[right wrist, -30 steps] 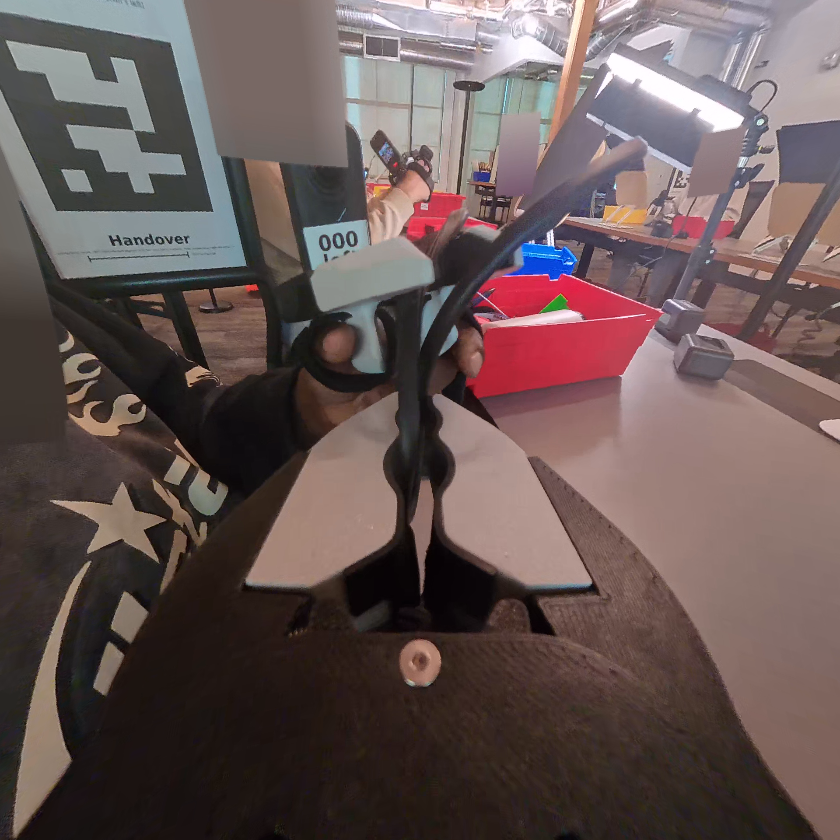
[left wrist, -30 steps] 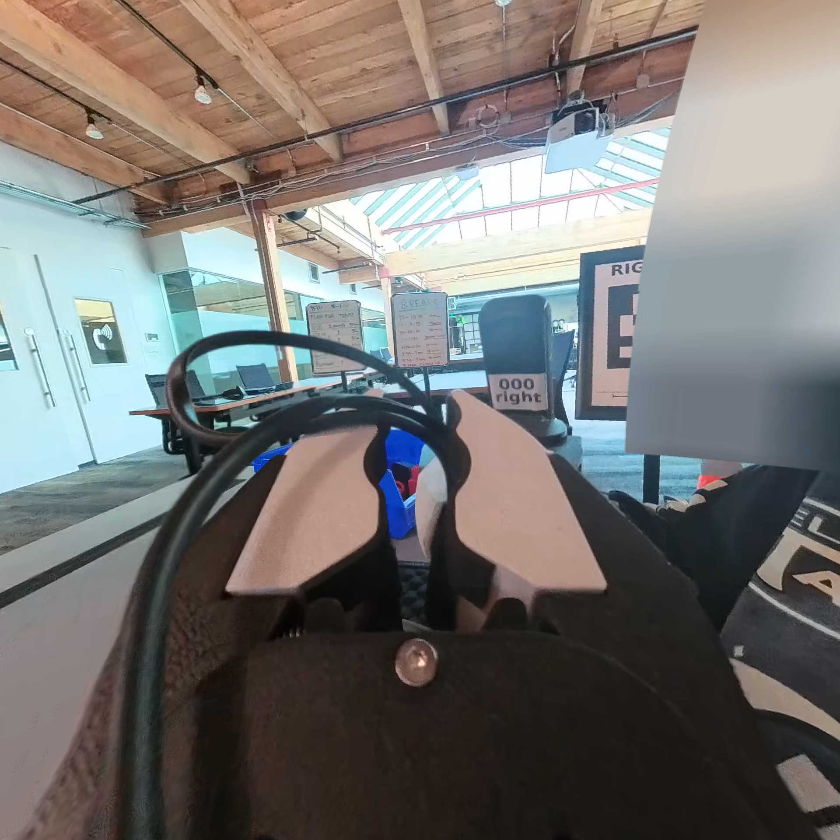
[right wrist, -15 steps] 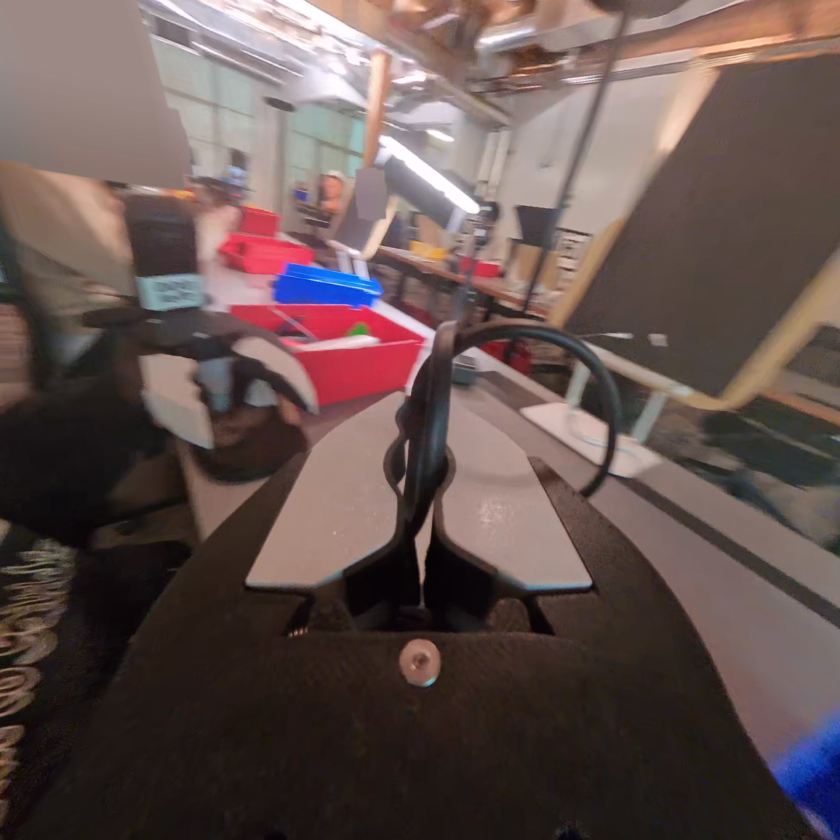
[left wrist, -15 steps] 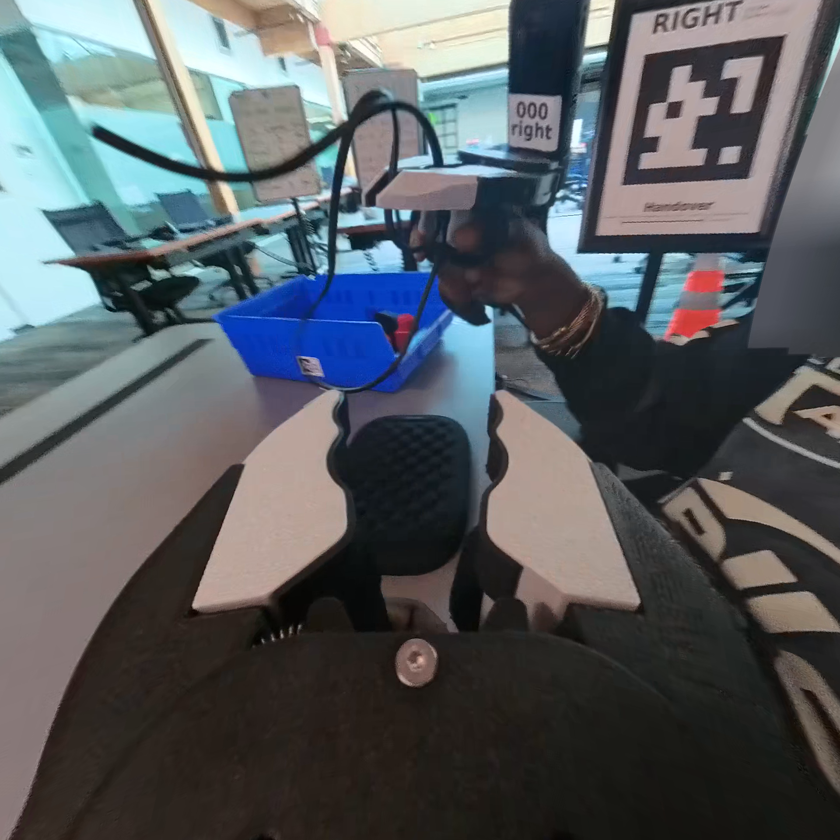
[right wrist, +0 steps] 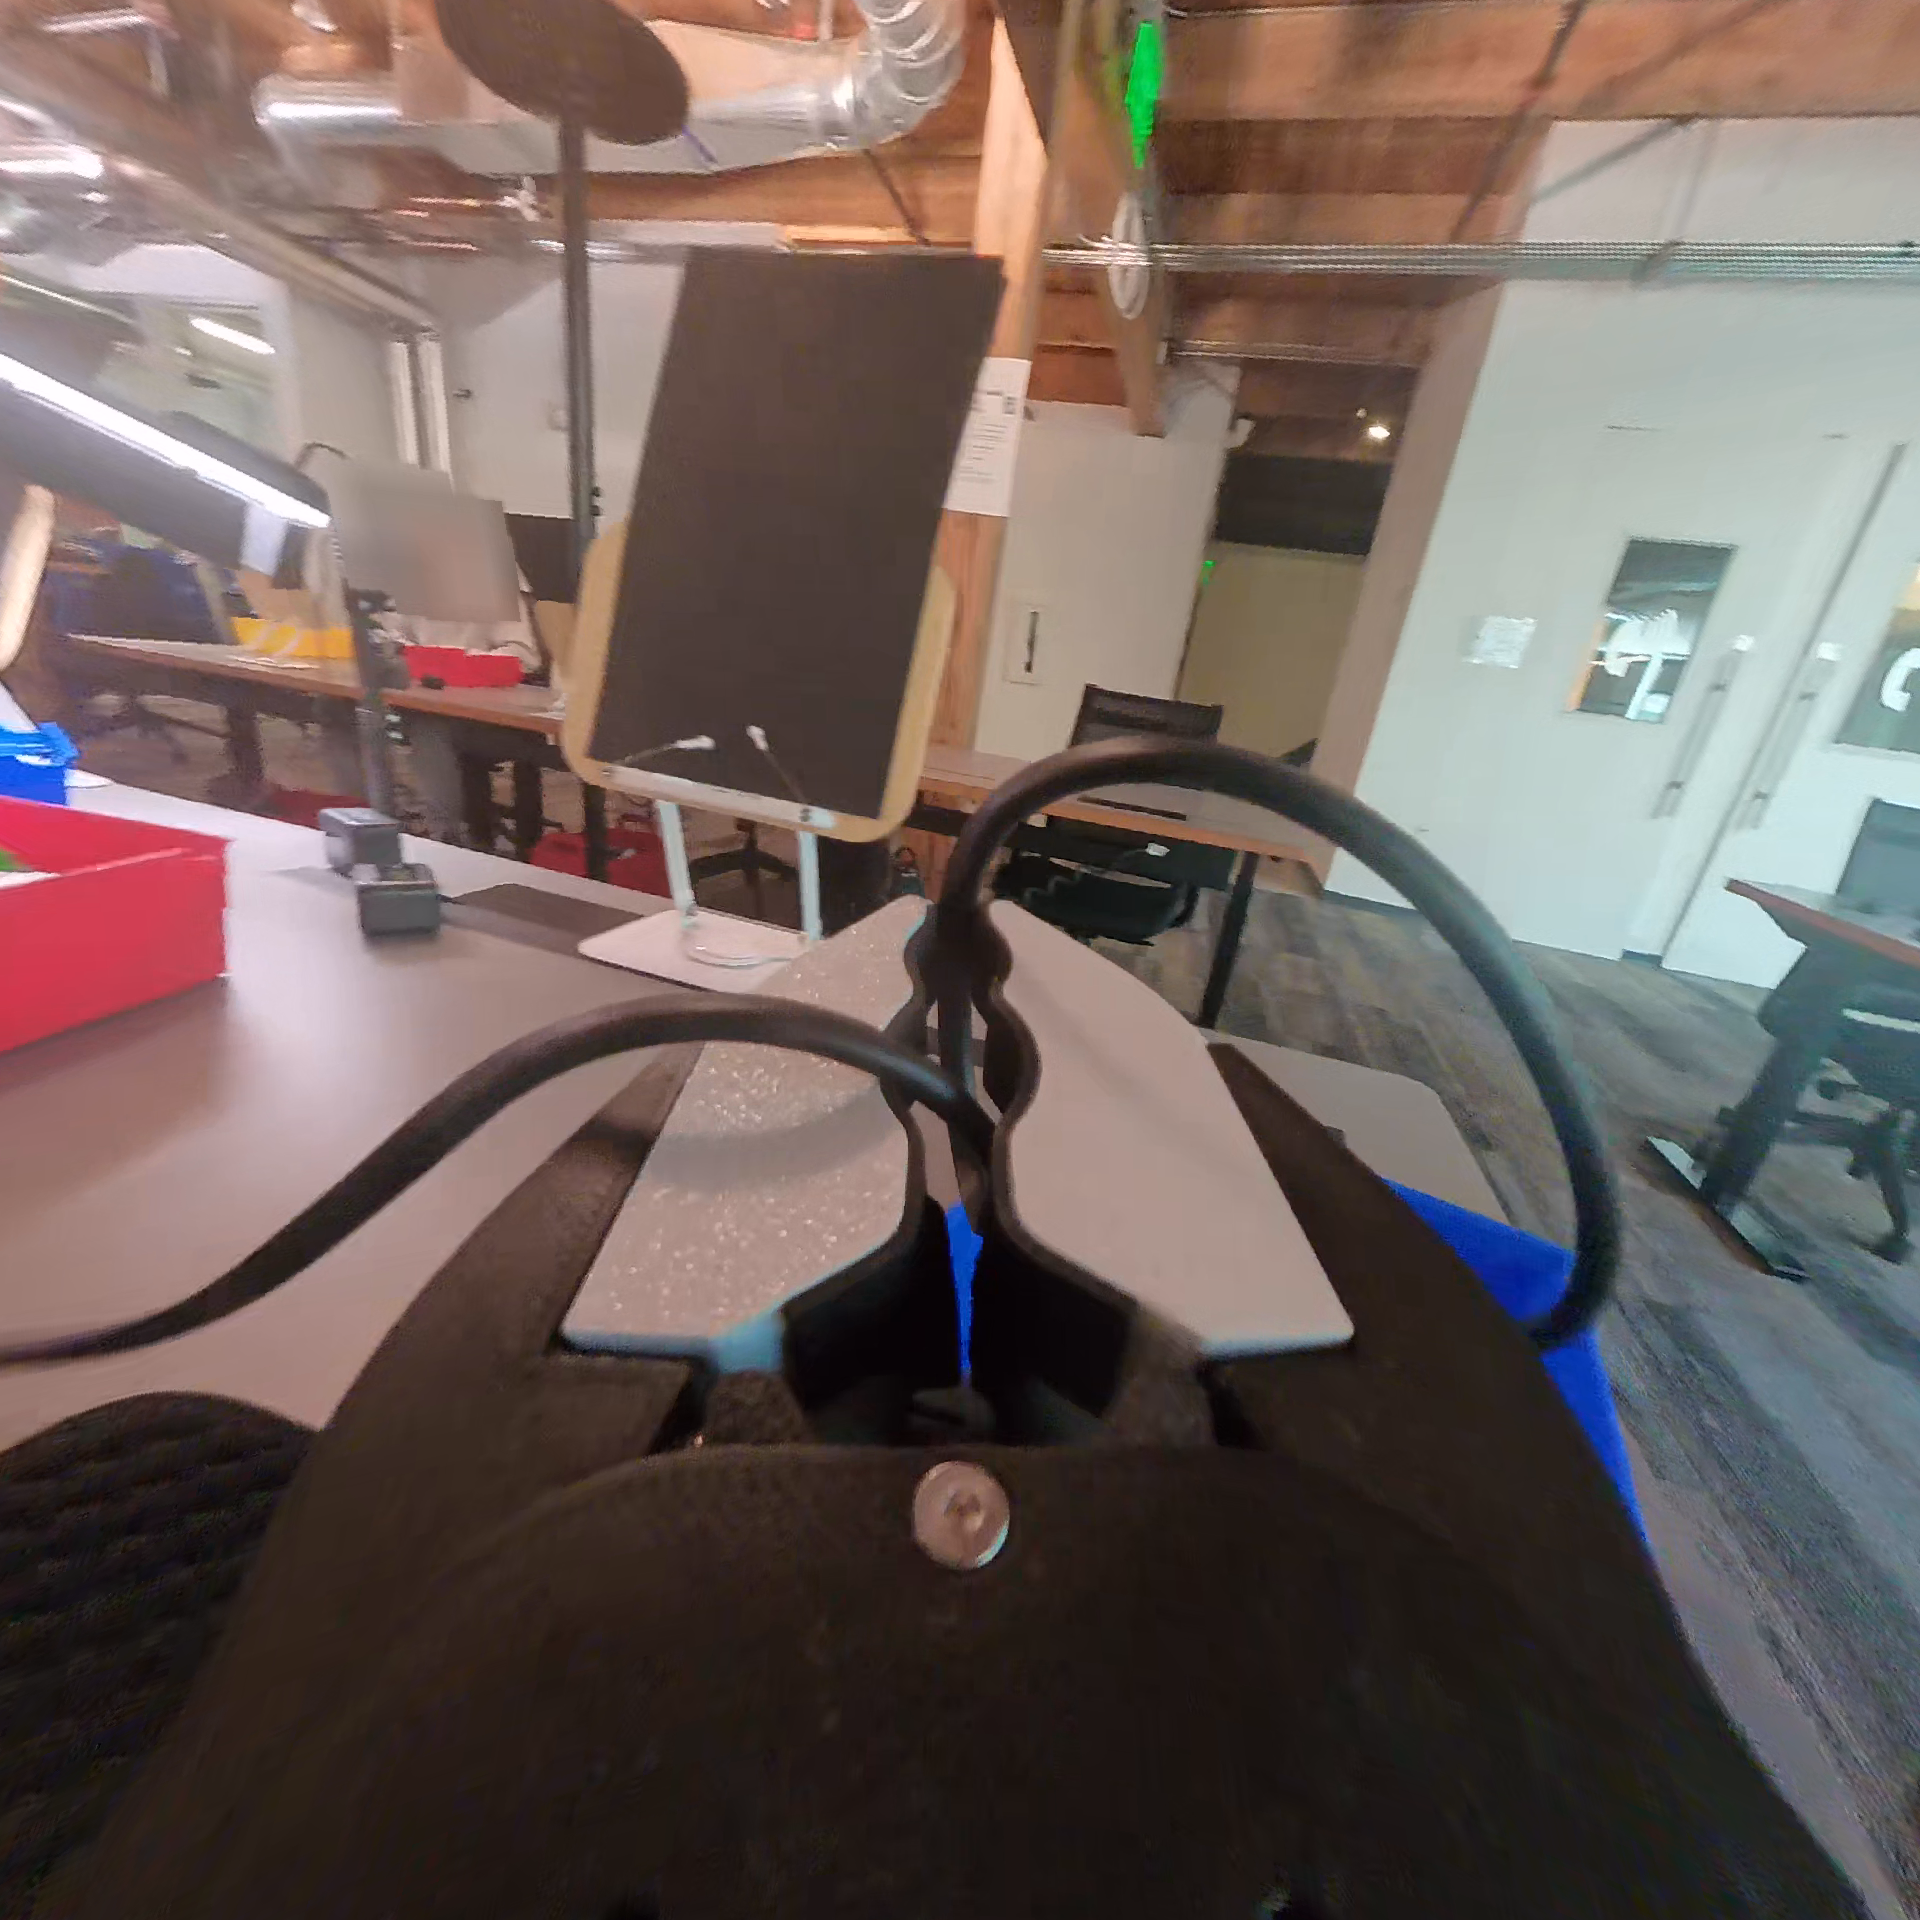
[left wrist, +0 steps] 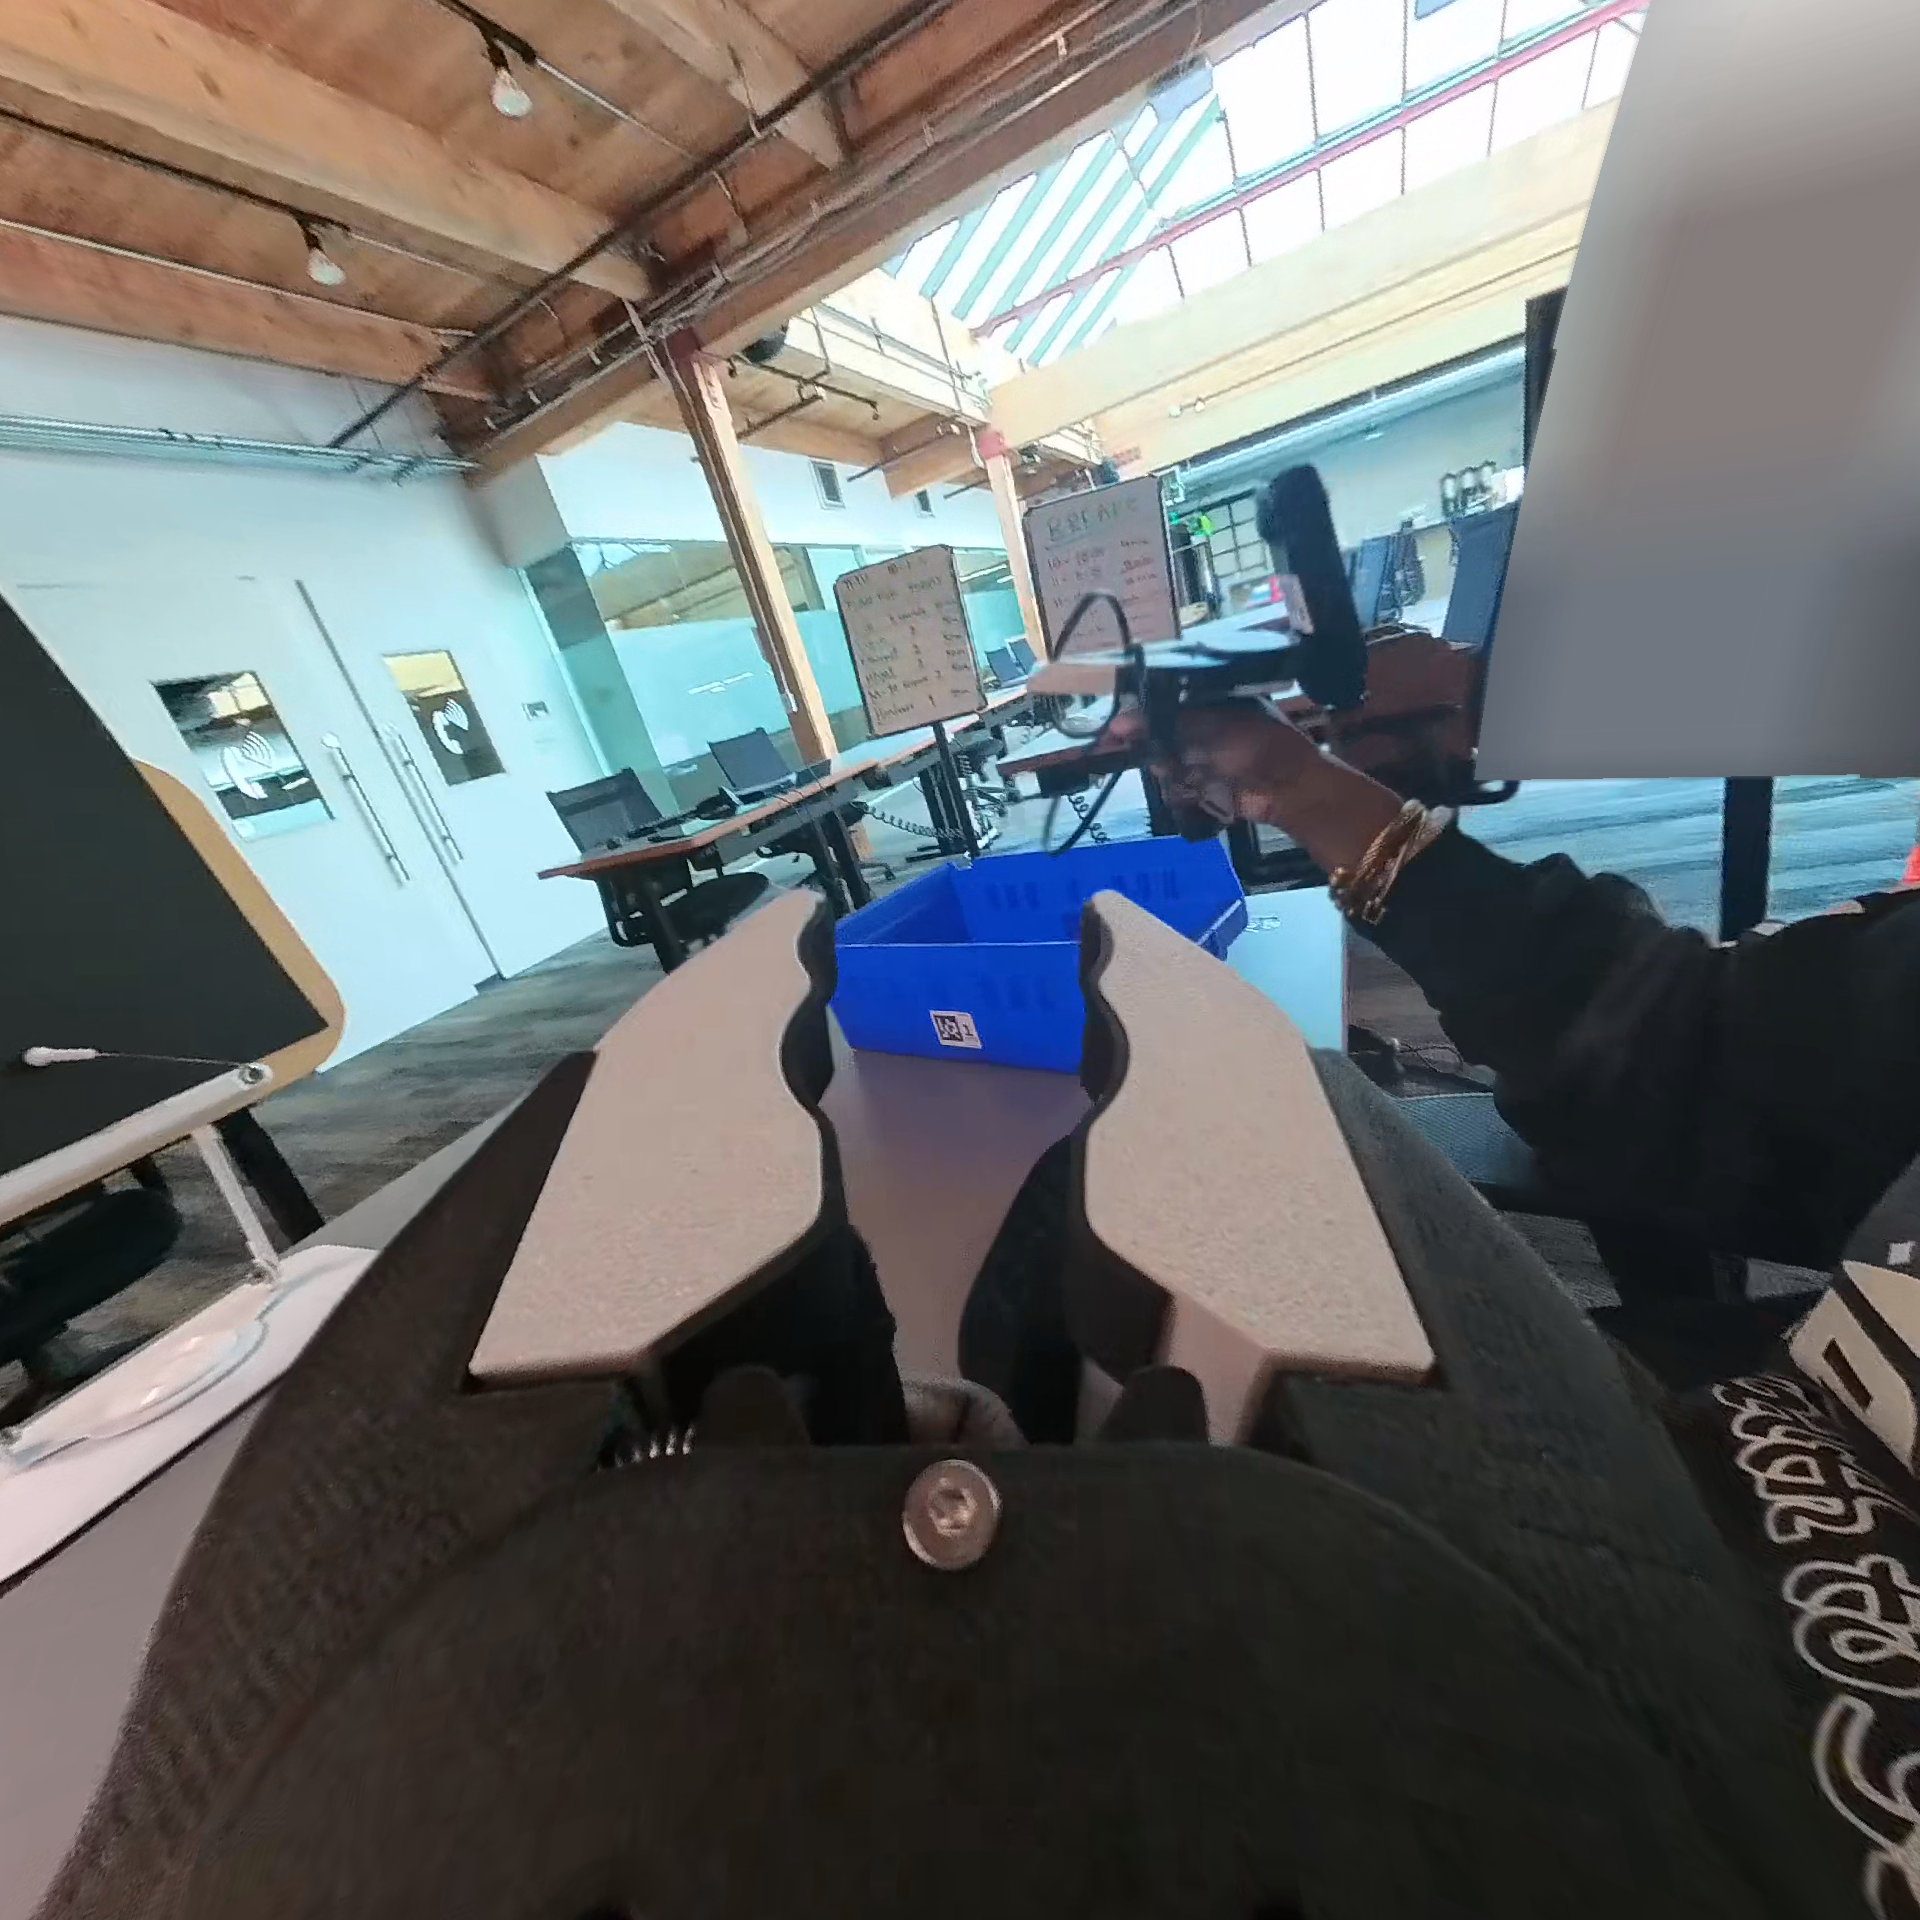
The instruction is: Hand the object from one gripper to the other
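above the grey table top [right wrist: 312, 1060], the right gripper [right wrist: 961, 997] has its two grey flat fingers pressed together on a thin black rubber cable [right wrist: 1351, 821]. the cable loops up and over to the right of the fingertips, and a second strand trails off to the left across the finger. the left wrist view shows the left gripper [left wrist: 956, 935] with jaws spread and nothing between them. beyond its tips sits a blue plastic bin [left wrist: 1039, 935] on the table. farther off, the right gripper [left wrist: 1101, 675] hangs over that bin, cable [left wrist: 1091, 644] dangling from it. a red plastic bin [right wrist: 104, 925] stands at the left.
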The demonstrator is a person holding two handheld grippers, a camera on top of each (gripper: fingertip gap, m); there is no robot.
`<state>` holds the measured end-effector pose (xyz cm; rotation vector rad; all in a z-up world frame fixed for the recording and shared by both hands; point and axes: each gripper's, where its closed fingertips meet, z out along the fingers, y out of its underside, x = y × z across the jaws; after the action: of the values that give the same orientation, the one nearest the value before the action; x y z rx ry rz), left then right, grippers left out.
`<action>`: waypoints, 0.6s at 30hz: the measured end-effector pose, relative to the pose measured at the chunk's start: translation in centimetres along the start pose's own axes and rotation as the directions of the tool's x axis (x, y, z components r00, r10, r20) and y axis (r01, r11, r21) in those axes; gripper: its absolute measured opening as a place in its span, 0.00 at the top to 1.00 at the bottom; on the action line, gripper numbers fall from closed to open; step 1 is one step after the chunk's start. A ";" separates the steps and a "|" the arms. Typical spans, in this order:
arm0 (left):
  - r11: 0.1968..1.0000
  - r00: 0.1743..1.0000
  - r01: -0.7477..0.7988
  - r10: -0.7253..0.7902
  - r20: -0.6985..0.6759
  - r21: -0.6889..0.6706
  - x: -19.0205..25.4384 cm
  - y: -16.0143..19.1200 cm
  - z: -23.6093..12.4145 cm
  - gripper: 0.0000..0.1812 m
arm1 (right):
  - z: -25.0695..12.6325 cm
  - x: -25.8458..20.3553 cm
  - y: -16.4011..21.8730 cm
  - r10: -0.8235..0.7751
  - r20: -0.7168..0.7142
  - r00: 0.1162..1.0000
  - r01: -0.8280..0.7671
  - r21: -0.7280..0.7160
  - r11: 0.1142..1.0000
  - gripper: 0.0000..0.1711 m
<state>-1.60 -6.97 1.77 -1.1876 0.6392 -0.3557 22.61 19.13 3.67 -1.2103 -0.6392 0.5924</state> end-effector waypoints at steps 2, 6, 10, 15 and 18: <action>1.000 1.000 -0.008 0.008 0.005 0.009 0.0 -0.4 -0.2 0.76 | 0.4 1.7 1.7 -0.009 -0.043 0.999 0.008 -0.043 0.999 0.97; 0.999 0.999 -0.032 0.032 0.010 0.018 0.2 -1.0 -0.5 0.76 | 1.3 4.6 6.4 0.010 -0.112 0.994 -0.032 -0.195 0.980 0.97; 0.998 0.998 -0.065 0.065 0.015 0.024 0.4 -1.5 -0.7 0.77 | 1.1 7.3 12.3 0.046 -0.205 0.978 -0.129 -0.413 0.902 0.97; 0.994 0.994 -0.108 0.108 0.005 0.008 0.9 -1.4 -0.6 0.77 | -0.6 8.6 18.0 -0.062 -0.255 0.965 -0.136 -0.687 0.714 0.96; 0.993 0.993 -0.118 0.119 0.007 -0.011 0.9 -1.3 -0.7 0.77 | -1.1 8.2 19.6 -0.083 -0.241 0.967 -0.134 -0.758 0.638 0.96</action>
<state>-1.24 -8.44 2.60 -1.1548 0.7023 -0.2478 27.55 29.21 -14.46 -2.0803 -0.6740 0.1435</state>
